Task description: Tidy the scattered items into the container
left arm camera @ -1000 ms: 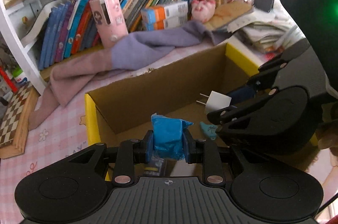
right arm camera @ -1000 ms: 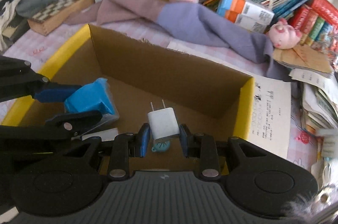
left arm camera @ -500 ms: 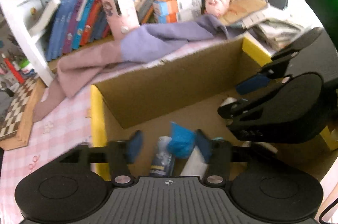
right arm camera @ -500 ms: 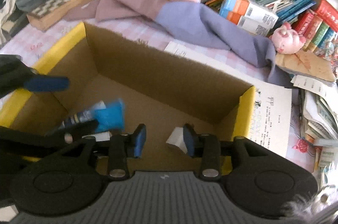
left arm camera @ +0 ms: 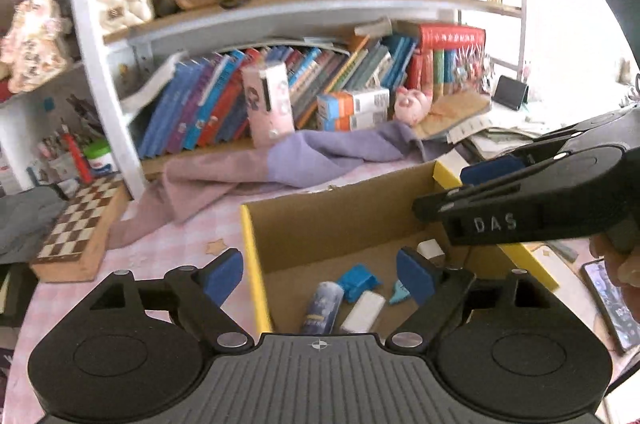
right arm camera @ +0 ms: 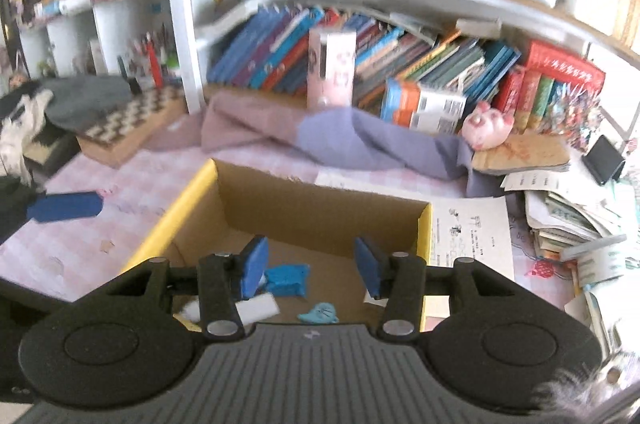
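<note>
With both items dropped in the cardboard box (left arm camera: pixel 256 252), blue packet (left arm camera: pixel 357 280) and white charger (left arm camera: pixel 430 249) on its floor, our left gripper (left arm camera: pixel 320 274) and right gripper (right arm camera: pixel 311 264), fingers just opening and empty, should lift clear of the rim before seeking more on the desk (left arm camera: pixel 160 244).

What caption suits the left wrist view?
Open left gripper above yellow-rimmed cardboard box holding crumpled blue packet, small spray can.

Black grippers, blue-padded fingers (left arm camera: pixel 416 278), silver screws, "DAS" lettering.
</note>
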The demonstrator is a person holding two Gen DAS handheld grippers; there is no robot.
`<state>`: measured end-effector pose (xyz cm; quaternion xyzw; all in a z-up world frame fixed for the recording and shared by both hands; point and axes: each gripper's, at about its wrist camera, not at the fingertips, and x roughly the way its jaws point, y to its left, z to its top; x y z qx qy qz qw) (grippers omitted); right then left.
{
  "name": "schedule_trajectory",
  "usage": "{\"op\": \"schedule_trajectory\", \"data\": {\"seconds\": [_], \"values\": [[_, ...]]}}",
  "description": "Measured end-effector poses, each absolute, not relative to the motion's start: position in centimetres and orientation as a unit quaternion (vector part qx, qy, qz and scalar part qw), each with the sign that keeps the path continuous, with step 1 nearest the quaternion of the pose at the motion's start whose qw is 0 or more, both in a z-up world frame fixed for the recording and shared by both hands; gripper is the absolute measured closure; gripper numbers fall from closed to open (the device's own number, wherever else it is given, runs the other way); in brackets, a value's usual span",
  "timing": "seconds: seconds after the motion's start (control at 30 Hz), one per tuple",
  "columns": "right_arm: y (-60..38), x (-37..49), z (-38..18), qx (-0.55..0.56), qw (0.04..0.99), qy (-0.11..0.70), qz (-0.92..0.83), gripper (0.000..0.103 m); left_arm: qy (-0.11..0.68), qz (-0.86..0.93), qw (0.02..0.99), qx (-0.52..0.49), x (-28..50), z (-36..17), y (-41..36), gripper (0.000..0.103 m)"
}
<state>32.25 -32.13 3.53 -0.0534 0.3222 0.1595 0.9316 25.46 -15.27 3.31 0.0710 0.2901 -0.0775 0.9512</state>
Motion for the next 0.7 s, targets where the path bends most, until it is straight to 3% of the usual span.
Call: {"op": "schedule_trajectory", "data": {"seconds": [0.37,0.57,0.7], "values": [[-29.5,21.6,4.8,-0.029,0.959,0.257,0.115,0.044,0.247,-0.012,0.968,0.044,15.8,4.7,-10.0,0.011],[-27.2,15.5,3.7,-0.022,0.962,0.254,0.100,0.042,0.244,0.018,0.969,0.043,10.1,4.1,-7.7,0.011],[-25.8,11.4,2.3,-0.016,0.960,0.266,0.082,0.039,0.252,0.022,0.966,0.057,6.1,3.3,-6.9,0.005]]}}
